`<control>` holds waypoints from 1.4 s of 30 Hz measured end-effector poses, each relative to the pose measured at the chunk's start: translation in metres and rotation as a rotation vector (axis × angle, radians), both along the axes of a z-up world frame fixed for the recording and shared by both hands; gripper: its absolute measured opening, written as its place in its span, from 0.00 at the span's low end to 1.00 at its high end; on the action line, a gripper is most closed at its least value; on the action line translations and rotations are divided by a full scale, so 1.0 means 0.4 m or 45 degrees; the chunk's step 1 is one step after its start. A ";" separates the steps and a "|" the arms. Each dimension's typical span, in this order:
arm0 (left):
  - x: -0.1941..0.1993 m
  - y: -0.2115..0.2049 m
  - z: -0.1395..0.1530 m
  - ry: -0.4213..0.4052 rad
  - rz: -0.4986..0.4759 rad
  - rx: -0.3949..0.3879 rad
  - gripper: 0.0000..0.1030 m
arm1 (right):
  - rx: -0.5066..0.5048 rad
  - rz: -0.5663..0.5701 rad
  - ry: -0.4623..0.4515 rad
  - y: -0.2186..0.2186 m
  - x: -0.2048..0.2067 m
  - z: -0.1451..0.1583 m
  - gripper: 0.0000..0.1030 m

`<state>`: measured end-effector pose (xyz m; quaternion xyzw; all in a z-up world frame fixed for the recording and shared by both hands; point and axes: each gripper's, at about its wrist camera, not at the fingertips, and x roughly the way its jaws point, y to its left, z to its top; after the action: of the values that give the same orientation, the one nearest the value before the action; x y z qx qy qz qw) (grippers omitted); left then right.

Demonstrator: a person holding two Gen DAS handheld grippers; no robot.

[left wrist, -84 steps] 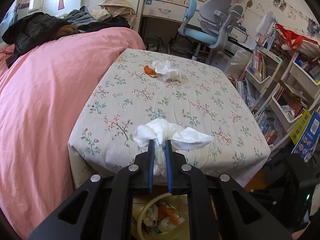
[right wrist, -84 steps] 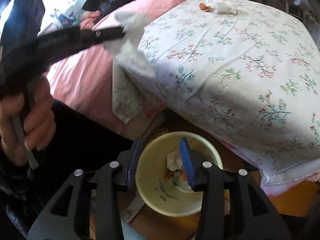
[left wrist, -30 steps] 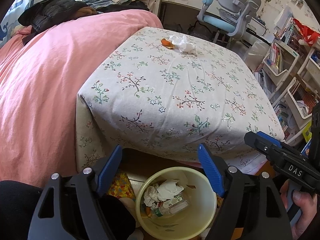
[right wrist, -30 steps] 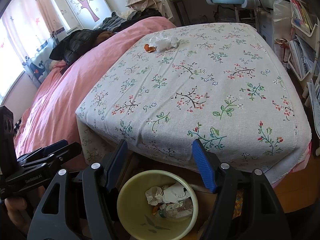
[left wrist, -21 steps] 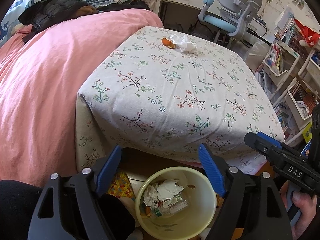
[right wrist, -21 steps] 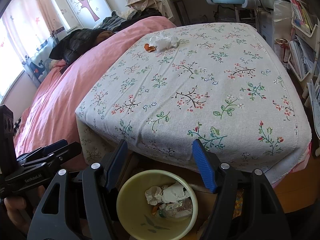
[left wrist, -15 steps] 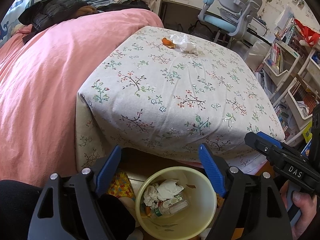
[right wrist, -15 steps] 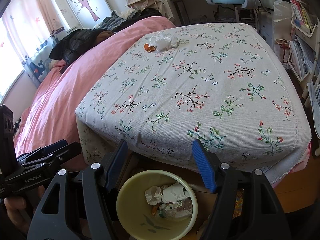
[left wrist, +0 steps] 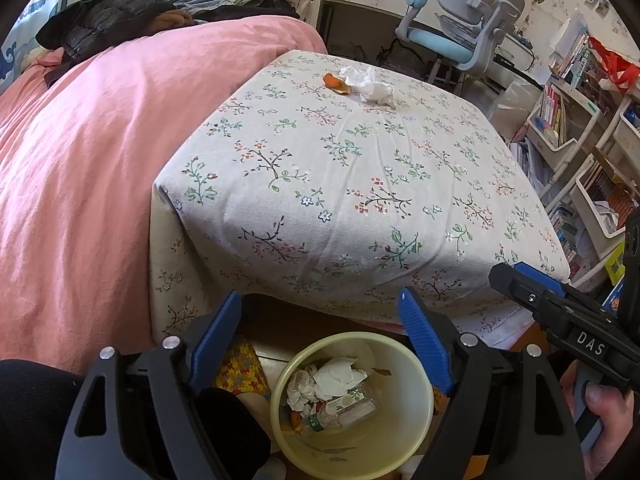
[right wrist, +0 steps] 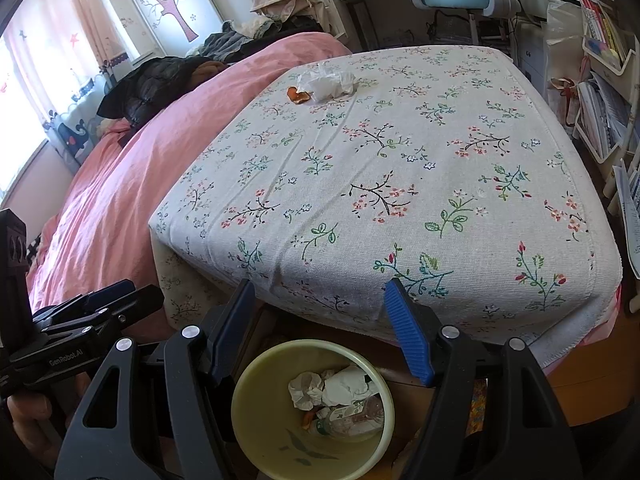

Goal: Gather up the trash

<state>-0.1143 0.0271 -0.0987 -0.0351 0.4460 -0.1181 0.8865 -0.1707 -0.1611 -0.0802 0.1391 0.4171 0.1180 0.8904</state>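
Observation:
A pale yellow bin point(left wrist: 420, 432) stands on the floor below the near edge of the floral-covered surface point(left wrist: 360, 184). It holds crumpled tissues point(left wrist: 332, 378), a plastic bottle and orange peel, and shows in the right wrist view point(right wrist: 260, 432) too. A crumpled white tissue point(left wrist: 370, 84) and an orange peel point(left wrist: 336, 82) lie at the far side of the floral cover, also in the right wrist view: tissue point(right wrist: 328, 82), peel point(right wrist: 298, 95). My left gripper point(left wrist: 322, 308) is open and empty above the bin. My right gripper point(right wrist: 318, 300) is open and empty above the bin.
A pink duvet point(left wrist: 88, 152) lies to the left with dark clothes piled behind it. A blue desk chair point(left wrist: 460, 36) and desk stand beyond. White shelves with books point(left wrist: 592, 152) stand on the right. The right gripper also shows at the right edge of the left wrist view point(left wrist: 560, 320).
The left gripper let go of the white tissue, which now lies in the bin, and stands open. In the last second nothing has visibly moved.

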 end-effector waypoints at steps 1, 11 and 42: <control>0.000 0.000 0.001 -0.001 0.001 0.000 0.75 | -0.001 0.000 0.000 0.000 0.000 -0.001 0.63; 0.000 0.000 0.000 -0.001 0.002 -0.002 0.75 | -0.003 -0.002 -0.002 -0.004 0.001 -0.008 0.65; 0.000 0.001 0.000 0.000 0.004 -0.004 0.77 | -0.008 -0.003 0.001 -0.007 0.004 -0.010 0.66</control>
<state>-0.1143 0.0275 -0.0987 -0.0372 0.4457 -0.1175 0.8867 -0.1692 -0.1641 -0.0842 0.1368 0.4174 0.1154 0.8909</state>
